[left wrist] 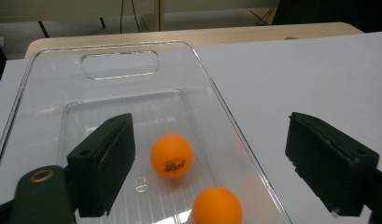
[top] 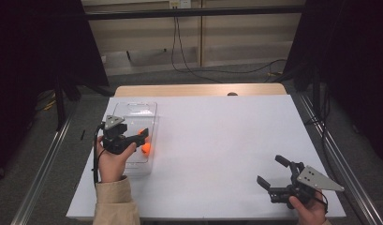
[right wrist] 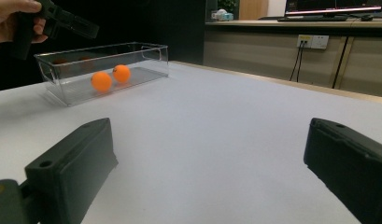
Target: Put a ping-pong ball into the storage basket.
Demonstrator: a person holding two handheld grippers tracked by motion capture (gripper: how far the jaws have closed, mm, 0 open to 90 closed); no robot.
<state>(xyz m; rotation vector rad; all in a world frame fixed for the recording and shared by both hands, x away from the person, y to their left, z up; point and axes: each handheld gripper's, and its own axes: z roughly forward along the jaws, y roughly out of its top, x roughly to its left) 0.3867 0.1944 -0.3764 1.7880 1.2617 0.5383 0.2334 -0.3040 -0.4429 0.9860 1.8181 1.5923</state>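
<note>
Hovering above the clear plastic bin (top: 133,112), the left gripper (left wrist: 207,163) stands wide open with nothing held, both orange ping-pong balls (left wrist: 171,156) resting on the bin floor below it, close together. To finish the release cleanly, lift straight up and clear the bin wall before moving sideways. The right gripper (top: 272,171) sits near the tabletop (top: 217,140), spread open and empty, well apart from the bin.

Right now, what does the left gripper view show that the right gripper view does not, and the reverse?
Left gripper view alone: the print on one ball and the handle slot in the bin's end wall, seen from above. Right gripper view alone: the left gripper in a hand above the bin, a wall socket, a desk with a monitor. Both: the clear bin, two orange balls lying in it, the white table, and open jaws with nothing between them.
</note>
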